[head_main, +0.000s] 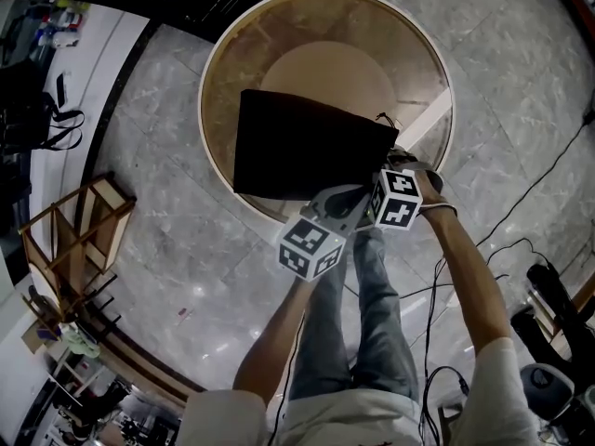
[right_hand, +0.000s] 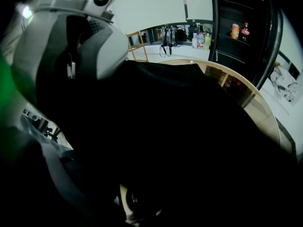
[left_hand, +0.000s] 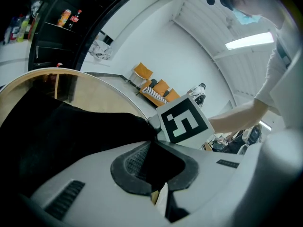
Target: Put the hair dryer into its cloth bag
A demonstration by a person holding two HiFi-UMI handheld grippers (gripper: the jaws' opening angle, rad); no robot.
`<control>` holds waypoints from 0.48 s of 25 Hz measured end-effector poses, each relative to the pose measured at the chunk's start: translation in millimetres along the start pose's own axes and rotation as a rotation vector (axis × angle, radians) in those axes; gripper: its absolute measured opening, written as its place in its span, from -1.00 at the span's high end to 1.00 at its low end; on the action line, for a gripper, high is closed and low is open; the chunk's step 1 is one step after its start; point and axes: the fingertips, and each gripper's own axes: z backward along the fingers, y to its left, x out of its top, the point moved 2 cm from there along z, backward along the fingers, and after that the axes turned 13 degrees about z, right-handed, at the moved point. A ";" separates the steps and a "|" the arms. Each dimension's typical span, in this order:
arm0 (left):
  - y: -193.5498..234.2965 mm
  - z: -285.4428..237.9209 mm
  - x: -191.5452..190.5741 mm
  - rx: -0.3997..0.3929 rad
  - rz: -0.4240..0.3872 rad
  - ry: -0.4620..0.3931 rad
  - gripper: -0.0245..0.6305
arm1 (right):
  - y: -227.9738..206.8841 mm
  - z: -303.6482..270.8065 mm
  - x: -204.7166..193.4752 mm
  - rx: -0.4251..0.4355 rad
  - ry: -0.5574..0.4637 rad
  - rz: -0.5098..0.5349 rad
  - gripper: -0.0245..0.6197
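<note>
The black cloth bag (head_main: 297,147) lies flat on a round table (head_main: 218,72), its drawstring mouth toward me at the right. My left gripper (head_main: 339,198) sits at the bag's near edge; in the left gripper view its jaws (left_hand: 158,162) are shut with black cloth (left_hand: 57,131) pinched between the pads. My right gripper (head_main: 390,161) is at the bag's near right corner, beside the left one. The right gripper view is filled by dark cloth (right_hand: 189,126) and its jaws are hidden. No hair dryer shows in any view.
A wooden folding rack (head_main: 74,230) stands on the marble floor at the left. Cables (head_main: 521,240) run across the floor at the right. A dark shelf unit with bottles (right_hand: 239,32) stands beyond the table, and orange chairs (left_hand: 156,86) line a far wall.
</note>
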 end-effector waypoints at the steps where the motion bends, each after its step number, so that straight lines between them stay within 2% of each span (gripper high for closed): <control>1: -1.0 0.0 1.0 -0.001 -0.003 0.001 0.81 | 0.0 1.5 1.3 0.017 -0.016 -0.019 0.03; 4: -4.6 -2.0 3.8 -0.002 -0.009 0.004 0.81 | -0.8 9.1 -0.4 0.020 -0.038 -0.032 -0.04; 7: -2.8 -2.4 4.2 0.008 -0.016 0.010 0.81 | -0.7 17.6 -7.5 -0.022 -0.031 -0.004 -0.04; 12: -1.1 -5.2 -2.9 0.022 -0.005 0.015 0.81 | 5.8 33.3 -30.4 -0.110 -0.010 -0.021 -0.04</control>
